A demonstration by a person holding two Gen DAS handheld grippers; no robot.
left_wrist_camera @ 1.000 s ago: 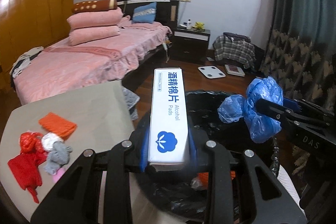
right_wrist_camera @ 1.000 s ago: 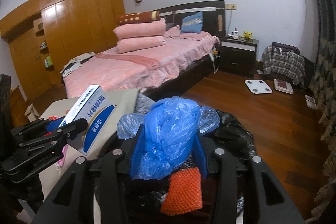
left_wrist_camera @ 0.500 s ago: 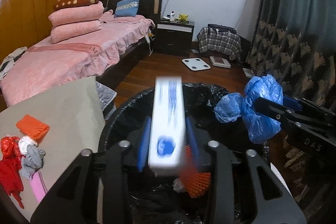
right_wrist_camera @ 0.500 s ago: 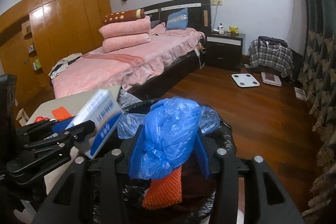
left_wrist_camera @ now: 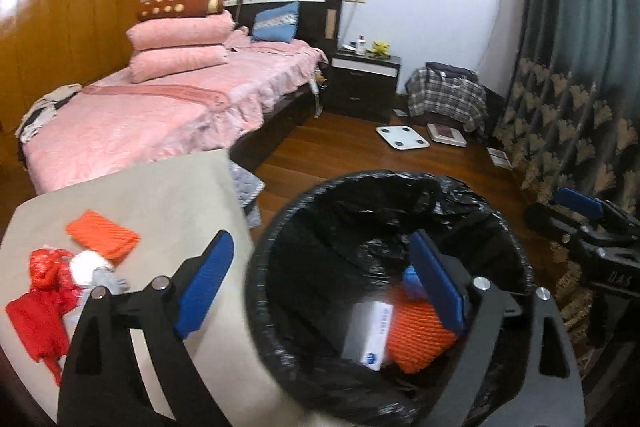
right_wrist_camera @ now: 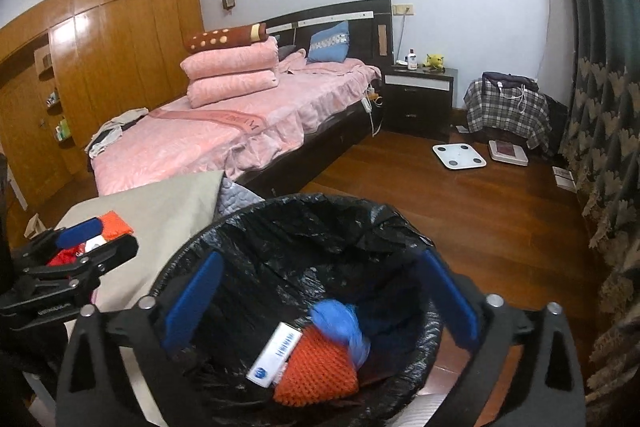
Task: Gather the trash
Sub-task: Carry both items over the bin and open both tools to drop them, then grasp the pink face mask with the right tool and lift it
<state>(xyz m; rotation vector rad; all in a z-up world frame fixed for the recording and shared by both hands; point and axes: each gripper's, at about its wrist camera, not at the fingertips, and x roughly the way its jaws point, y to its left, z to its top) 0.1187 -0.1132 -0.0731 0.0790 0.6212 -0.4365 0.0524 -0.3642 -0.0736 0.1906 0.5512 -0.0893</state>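
Note:
Both grippers hang over a bin lined with a black bag. My left gripper has its jaws opening wide, nothing between them. My right gripper is opening too, likewise with nothing in it. Inside the bin lie a white alcohol-pads box, an orange knitted piece and a crumpled blue plastic bag, blurred. On the beige table to the left lie another orange knitted piece, red plastic and a white and grey wad.
A pink bed stands behind the table, a dark nightstand by the wall. On the wooden floor lie a white scale and a second flat device. Patterned curtains hang on the right.
Both grippers opened. The white box dropped from the left one and the blue bag from the right one; both now lie in the bin.

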